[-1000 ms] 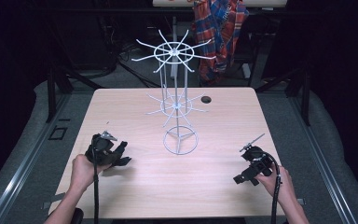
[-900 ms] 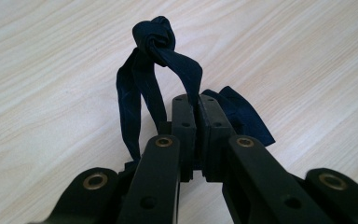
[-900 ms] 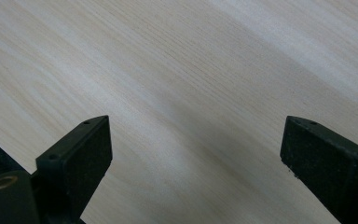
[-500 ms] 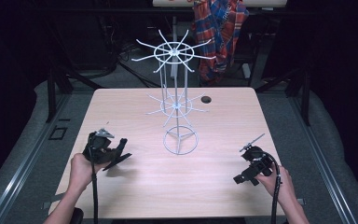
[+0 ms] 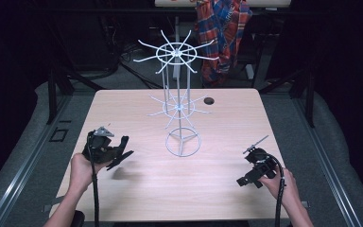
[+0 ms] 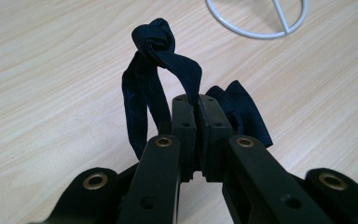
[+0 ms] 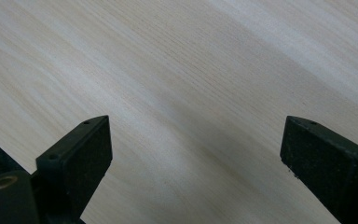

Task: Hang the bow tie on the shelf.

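**Dark tie pinched in the left hand-held gripper beside the wire rack**

High view: the left hand-held gripper [image 5: 116,152] is held just above the pale wooden worktop [image 5: 227,123], near its left edge. A dark strip of cloth [image 5: 123,156] juts from its tip toward the rack; at this range its shape is hard to make out. The white wire rack [image 5: 180,109] stands at the middle of the worktop on a ring base, with two tiers of spokes, both bare. The right hand-held gripper [image 5: 246,179] rests low near the right front edge, well apart from the rack. A small dark round spot [image 5: 209,100] sits on the worktop behind the rack; what it is cannot be told. A plaid cloth [image 5: 222,33] hangs beyond the far edge.

Left gripper view: the left hand-held gripper [image 6: 198,100] has its jaws pressed together on a navy tie [image 6: 156,70]. The tie is a narrow, smooth band, knotted at the top, with one band running down into the jaws and another hanging loose at the left. More folded fabric bunches behind the right jaw, partly hidden. The rack's ring base [image 6: 256,18] is cut off by the top edge.

Right gripper view: the right hand-held gripper [image 7: 196,140] has its jaws spread wide, with bare wood grain between them.
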Demonstrator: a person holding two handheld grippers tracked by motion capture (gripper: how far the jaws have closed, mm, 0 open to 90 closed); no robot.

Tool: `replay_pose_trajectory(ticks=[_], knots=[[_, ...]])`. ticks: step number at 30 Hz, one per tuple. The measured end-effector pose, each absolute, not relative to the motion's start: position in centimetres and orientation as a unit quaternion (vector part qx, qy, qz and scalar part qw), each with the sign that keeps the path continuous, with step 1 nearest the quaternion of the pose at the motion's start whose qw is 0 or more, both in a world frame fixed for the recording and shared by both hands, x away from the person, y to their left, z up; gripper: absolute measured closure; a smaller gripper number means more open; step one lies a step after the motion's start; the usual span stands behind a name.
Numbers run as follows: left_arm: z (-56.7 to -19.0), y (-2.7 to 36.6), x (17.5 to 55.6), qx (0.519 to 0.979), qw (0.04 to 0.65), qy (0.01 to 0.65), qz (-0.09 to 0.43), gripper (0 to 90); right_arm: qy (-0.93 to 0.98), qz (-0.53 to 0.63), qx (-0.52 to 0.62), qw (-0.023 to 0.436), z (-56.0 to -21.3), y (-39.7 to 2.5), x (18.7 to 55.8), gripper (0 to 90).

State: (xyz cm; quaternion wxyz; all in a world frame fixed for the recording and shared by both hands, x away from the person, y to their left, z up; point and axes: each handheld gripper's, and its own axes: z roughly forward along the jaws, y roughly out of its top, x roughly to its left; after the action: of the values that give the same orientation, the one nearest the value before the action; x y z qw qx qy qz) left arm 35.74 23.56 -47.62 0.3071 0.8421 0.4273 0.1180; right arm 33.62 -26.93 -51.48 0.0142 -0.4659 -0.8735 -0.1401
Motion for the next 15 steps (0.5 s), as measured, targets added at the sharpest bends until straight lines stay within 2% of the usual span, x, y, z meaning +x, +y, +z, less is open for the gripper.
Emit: replay_pose_trajectory(ticks=[15], knots=[[-46.4,23.4,36.0,0.831,0.335,0.426,0.127,86.5,-0.873,-0.141,-0.466,0.018,-51.5,-26.9,33.7,8.8]])
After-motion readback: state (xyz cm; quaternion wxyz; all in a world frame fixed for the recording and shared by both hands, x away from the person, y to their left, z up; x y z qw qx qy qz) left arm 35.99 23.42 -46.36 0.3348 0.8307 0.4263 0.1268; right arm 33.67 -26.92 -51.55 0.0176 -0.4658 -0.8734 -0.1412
